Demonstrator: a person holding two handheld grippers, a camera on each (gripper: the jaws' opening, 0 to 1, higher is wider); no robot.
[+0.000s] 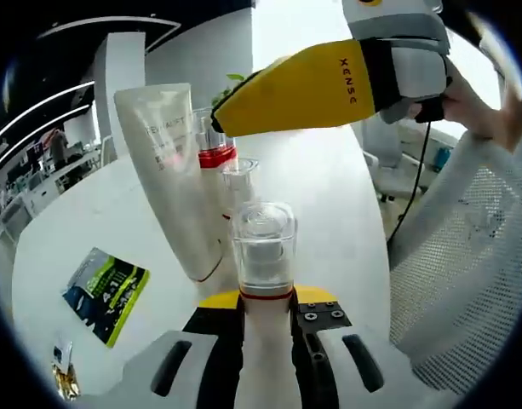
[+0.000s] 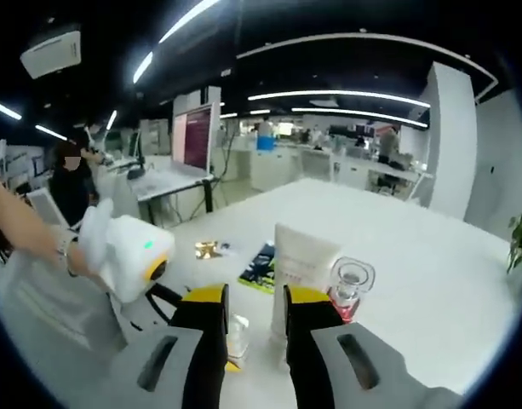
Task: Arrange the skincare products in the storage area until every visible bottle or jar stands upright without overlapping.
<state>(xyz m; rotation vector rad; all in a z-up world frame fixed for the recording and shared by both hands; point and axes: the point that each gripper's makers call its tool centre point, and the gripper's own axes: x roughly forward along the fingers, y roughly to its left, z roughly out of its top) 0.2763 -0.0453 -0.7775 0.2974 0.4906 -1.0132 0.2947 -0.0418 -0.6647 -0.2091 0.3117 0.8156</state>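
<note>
My left gripper [image 1: 265,319] is shut on a white bottle with a clear cap [image 1: 263,247], held upright between its jaws. Just beyond stands a white tube [image 1: 171,170], leaning, crimped end up. Behind the tube are a clear bottle with a red band [image 1: 215,146] and a small clear bottle [image 1: 240,177]. My right gripper [image 1: 286,89], yellow and held by a gloved hand, reaches in from the upper right with its tip by the red-banded bottle. In the right gripper view its jaws [image 2: 255,328] stand a little apart, the white tube [image 2: 301,254] and red-tinted bottle [image 2: 351,285] just past them, the clear-capped bottle [image 2: 238,336] in the gap.
A green and black leaflet [image 1: 106,294] and a small gold item [image 1: 65,381] lie on the white table [image 1: 329,196] to the left. A white mesh chair [image 1: 465,281] stands at the table's right edge. The left gripper [image 2: 129,256] and a hand show at left; desks and a monitor [image 2: 195,136] lie beyond.
</note>
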